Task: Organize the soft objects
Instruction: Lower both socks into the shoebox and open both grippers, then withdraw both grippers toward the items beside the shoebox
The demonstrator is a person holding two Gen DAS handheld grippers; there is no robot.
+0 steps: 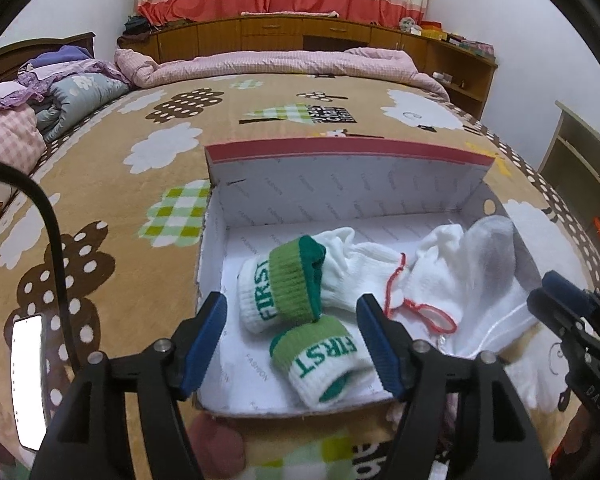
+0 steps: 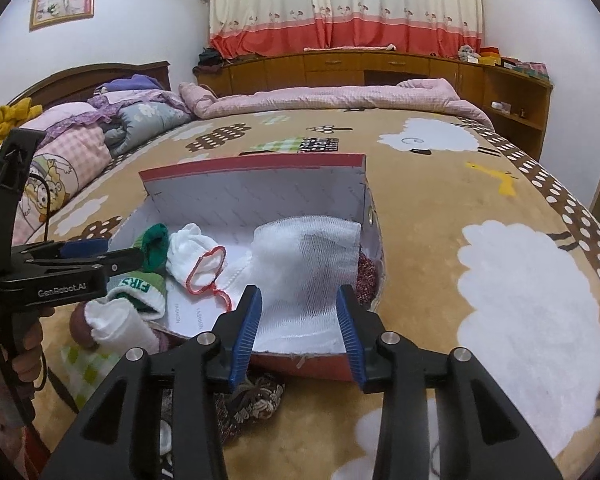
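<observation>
Both grippers are hovering empty at the near edge of the open shoebox, left gripper wide, right gripper parted narrower, since the green-cuffed socks and white cloth are lying inside it, seemingly just dropped

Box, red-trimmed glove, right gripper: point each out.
Box [image 1: 340,188]: left wrist view, inside of raised back flap.
Red-trimmed glove [image 2: 192,250]: right wrist view, white knit body.
Right gripper [image 2: 300,300]: right wrist view, between fingertips.

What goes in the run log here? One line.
left claw: open | right claw: open | green-cuffed white socks, white mesh cloth: in red cardboard box
</observation>
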